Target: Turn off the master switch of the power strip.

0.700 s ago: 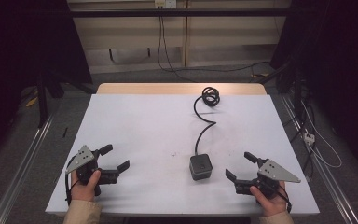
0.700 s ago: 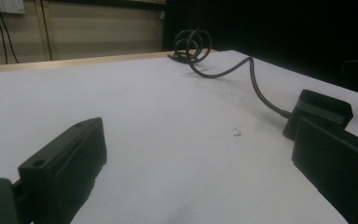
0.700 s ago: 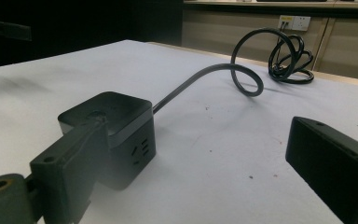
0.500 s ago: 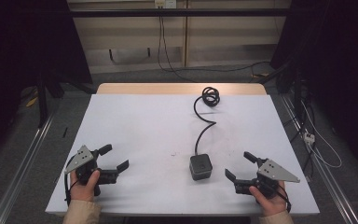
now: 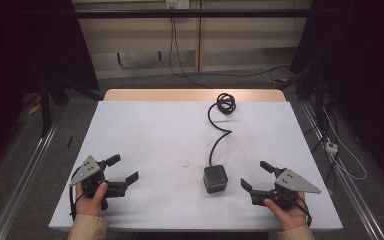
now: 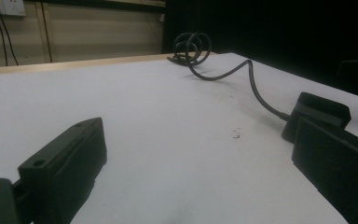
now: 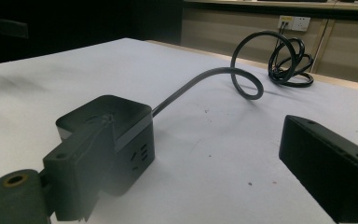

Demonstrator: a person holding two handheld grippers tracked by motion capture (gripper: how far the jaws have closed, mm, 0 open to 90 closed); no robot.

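A black cube power socket (image 5: 215,178) stands on the white table (image 5: 155,135) near its front, between my two grippers. Its black cable (image 5: 214,142) runs away to a coil (image 5: 226,103) near the far edge. My left gripper (image 5: 125,167) rests open at the front left, held by a hand, nothing between its jaws. My right gripper (image 5: 254,174) is open just right of the cube, apart from it. In the right gripper view the cube (image 7: 121,116) sits close behind the left jaw of that gripper (image 7: 200,135). The left gripper view has the cube (image 6: 317,109) behind its right jaw.
A wooden strip (image 5: 195,95) edges the table's far side. Metal rails (image 5: 20,180) run along the floor on both sides. Loose cables and a white plug (image 5: 330,146) lie on the floor at the right. A wall outlet (image 5: 177,4) with hanging cords is at the back.
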